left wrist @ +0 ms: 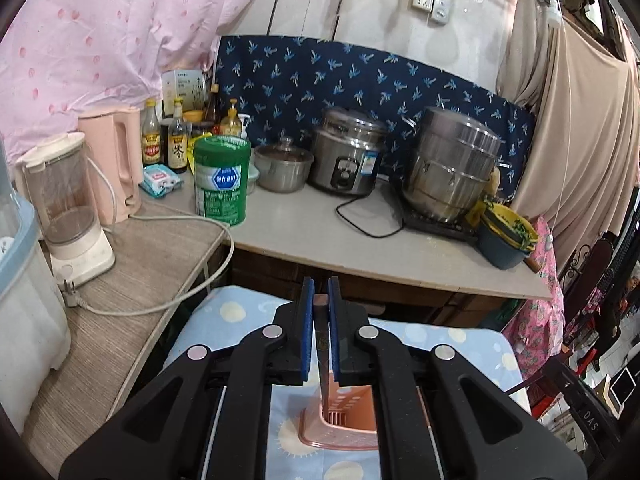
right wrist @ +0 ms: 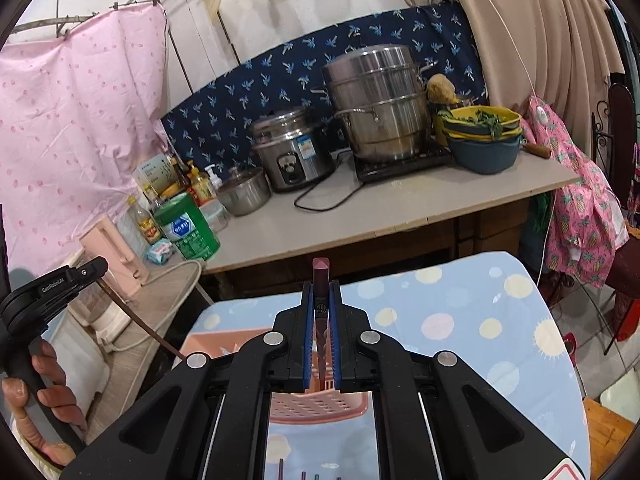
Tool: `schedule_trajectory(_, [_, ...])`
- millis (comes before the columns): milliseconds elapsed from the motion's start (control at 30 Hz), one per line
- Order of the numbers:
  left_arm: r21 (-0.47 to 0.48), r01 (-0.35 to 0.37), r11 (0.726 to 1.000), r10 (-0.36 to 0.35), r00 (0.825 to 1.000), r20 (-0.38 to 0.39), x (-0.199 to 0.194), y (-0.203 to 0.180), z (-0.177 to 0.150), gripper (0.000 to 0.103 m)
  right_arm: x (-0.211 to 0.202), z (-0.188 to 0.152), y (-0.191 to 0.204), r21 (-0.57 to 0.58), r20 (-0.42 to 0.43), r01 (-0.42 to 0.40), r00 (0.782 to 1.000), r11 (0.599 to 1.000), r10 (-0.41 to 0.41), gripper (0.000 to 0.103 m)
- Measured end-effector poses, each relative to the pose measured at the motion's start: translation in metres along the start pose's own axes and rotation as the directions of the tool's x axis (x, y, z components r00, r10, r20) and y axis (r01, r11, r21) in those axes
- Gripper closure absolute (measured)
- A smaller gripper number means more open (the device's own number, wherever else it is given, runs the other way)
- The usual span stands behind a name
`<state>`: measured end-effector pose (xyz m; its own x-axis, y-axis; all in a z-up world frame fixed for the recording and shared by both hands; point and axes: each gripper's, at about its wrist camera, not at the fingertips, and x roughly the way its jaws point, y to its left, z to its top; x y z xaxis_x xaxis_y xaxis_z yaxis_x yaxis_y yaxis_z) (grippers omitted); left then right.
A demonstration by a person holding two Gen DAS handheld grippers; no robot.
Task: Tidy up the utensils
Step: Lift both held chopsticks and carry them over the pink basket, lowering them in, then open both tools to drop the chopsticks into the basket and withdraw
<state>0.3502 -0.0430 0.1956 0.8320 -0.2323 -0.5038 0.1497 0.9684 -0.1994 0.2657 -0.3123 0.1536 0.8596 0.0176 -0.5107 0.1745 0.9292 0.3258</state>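
Observation:
My left gripper point(left wrist: 321, 300) is shut on a brown chopstick point(left wrist: 321, 344) that stands upright, its lower end inside the pink slotted utensil holder point(left wrist: 344, 420) on the blue dotted tablecloth. My right gripper point(right wrist: 321, 304) is shut on a dark purple chopstick point(right wrist: 321, 280), held upright above the same pink holder point(right wrist: 320, 404). The left gripper's body point(right wrist: 48, 296) and its brown chopstick point(right wrist: 136, 316) show at the left of the right wrist view. Several more chopstick tips point(right wrist: 304, 474) lie at the bottom edge of that view.
A grey counter point(left wrist: 320, 224) behind the table holds a green tin point(left wrist: 222, 180), a rice cooker point(left wrist: 348, 152), a steel steamer pot point(left wrist: 452, 164) and stacked bowls point(left wrist: 504, 236). A blender point(left wrist: 68, 208) and pink kettle point(left wrist: 116, 160) stand on the left.

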Motion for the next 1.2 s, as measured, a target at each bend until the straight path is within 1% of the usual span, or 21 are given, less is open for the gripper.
schedule_trajectory(100, [0.007,-0.009,1.0,0.01,1.0,-0.028,0.004,0.002,-0.008,0.096,-0.001,-0.003,-0.001,0.006,0.005,0.013,1.0,1.0,-0.013,0.094])
schedule_trajectory(133, [0.005,-0.013,1.0,0.013,0.999,-0.032,0.004,0.002,-0.01,0.093,-0.004,-0.003,-0.002,0.011,0.011,0.011,1.0,1.0,-0.012,0.09])
schedule_trajectory(167, [0.002,-0.014,1.0,0.014,0.999,-0.037,0.003,0.004,-0.012,0.091,-0.008,-0.002,-0.003,0.013,0.016,0.011,1.0,1.0,-0.011,0.09])
schedule_trajectory(233, [-0.007,-0.019,1.0,0.019,0.999,-0.039,0.0,0.007,-0.014,0.079,-0.016,-0.001,-0.004,0.018,0.027,0.01,1.0,1.0,-0.01,0.089])
schedule_trajectory(267, [-0.009,-0.024,1.0,0.023,0.999,-0.036,-0.003,0.008,-0.015,0.077,-0.021,0.0,-0.005,0.02,0.033,0.007,0.999,1.0,-0.007,0.088])
schedule_trajectory(333, [0.002,-0.032,0.999,0.032,0.999,-0.029,-0.011,0.008,-0.018,0.069,-0.032,-0.001,-0.004,0.018,0.045,0.009,0.999,1.0,-0.009,0.086])
schedule_trajectory(500, [0.026,-0.057,0.998,0.058,0.998,-0.028,-0.039,0.014,-0.033,0.064,-0.061,-0.018,-0.005,0.017,0.054,0.001,0.999,1.0,-0.002,0.077])
schedule_trajectory(533, [0.03,-0.063,0.998,0.064,0.997,-0.032,-0.043,0.016,-0.037,0.061,-0.066,-0.024,-0.005,0.015,0.052,0.0,0.999,1.0,-0.001,0.074])
schedule_trajectory(600, [0.047,-0.08,0.996,0.082,0.996,-0.042,-0.054,0.019,-0.049,0.057,-0.077,-0.039,-0.005,0.0,0.045,0.015,0.999,1.0,-0.015,0.071])
schedule_trajectory(667, [0.071,-0.102,0.992,0.106,0.993,-0.052,-0.064,0.022,-0.066,0.057,-0.087,-0.056,-0.005,-0.01,0.031,0.025,0.999,1.0,-0.024,0.069])
schedule_trajectory(767, [0.089,-0.119,0.989,0.127,0.988,-0.089,-0.075,0.028,-0.092,0.057,-0.1,-0.082,-0.009,0.0,-0.003,0.019,1.0,1.0,-0.019,0.069])
schedule_trajectory(900, [0.104,-0.126,0.987,0.14,0.981,-0.138,-0.09,0.035,-0.128,0.057,-0.114,-0.112,-0.014,0.002,-0.039,0.03,0.999,1.0,-0.03,0.069])
schedule_trajectory(1033, [0.112,-0.114,0.987,0.133,0.975,-0.175,-0.101,0.04,-0.16,0.057,-0.126,-0.145,-0.014,-0.038,-0.073,0.063,0.995,0.997,-0.066,0.067])
schedule_trajectory(1200, [0.13,-0.101,0.986,0.128,0.966,-0.225,-0.114,0.04,-0.203,0.057,-0.131,-0.194,-0.012,-0.096,-0.145,0.079,0.985,0.992,-0.092,0.067])
